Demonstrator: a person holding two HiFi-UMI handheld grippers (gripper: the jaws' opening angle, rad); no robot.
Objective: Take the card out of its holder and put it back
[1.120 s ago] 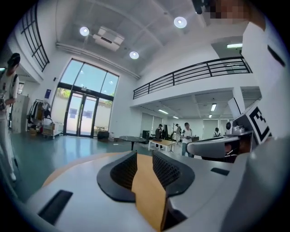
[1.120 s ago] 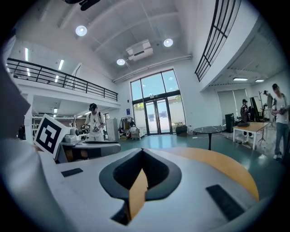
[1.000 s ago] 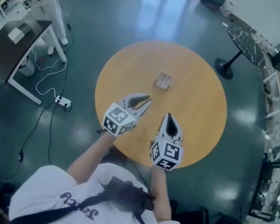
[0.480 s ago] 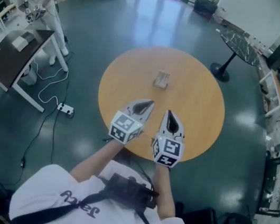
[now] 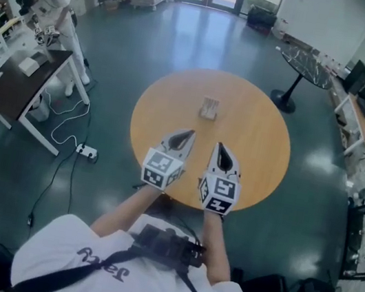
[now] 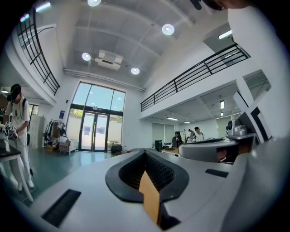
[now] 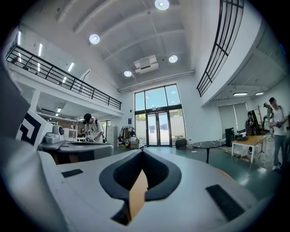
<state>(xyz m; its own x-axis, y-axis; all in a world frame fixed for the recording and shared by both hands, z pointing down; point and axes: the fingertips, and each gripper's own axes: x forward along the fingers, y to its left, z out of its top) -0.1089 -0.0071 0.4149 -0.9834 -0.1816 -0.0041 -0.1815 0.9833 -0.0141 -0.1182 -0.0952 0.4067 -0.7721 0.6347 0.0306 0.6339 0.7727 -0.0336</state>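
The card holder, a small pale stand with a card in it, sits on the round wooden table, a little beyond its centre. My left gripper and right gripper hover side by side over the table's near part, tips aimed toward the holder and well short of it. Both are shut with nothing between the jaws. In the left gripper view the left gripper shows its jaws meeting, tilted up at the hall. The right gripper looks the same in its own view. Neither gripper view shows the holder.
A dark marble table stands behind at the right. To the left is a dark desk with a person beside it. A power strip and cables lie on the green floor. Desks line the right wall.
The left gripper's jaws have gone from open to shut with nothing in them. It has shifted slightly right, closer to the right gripper. The head view has tilted a little.
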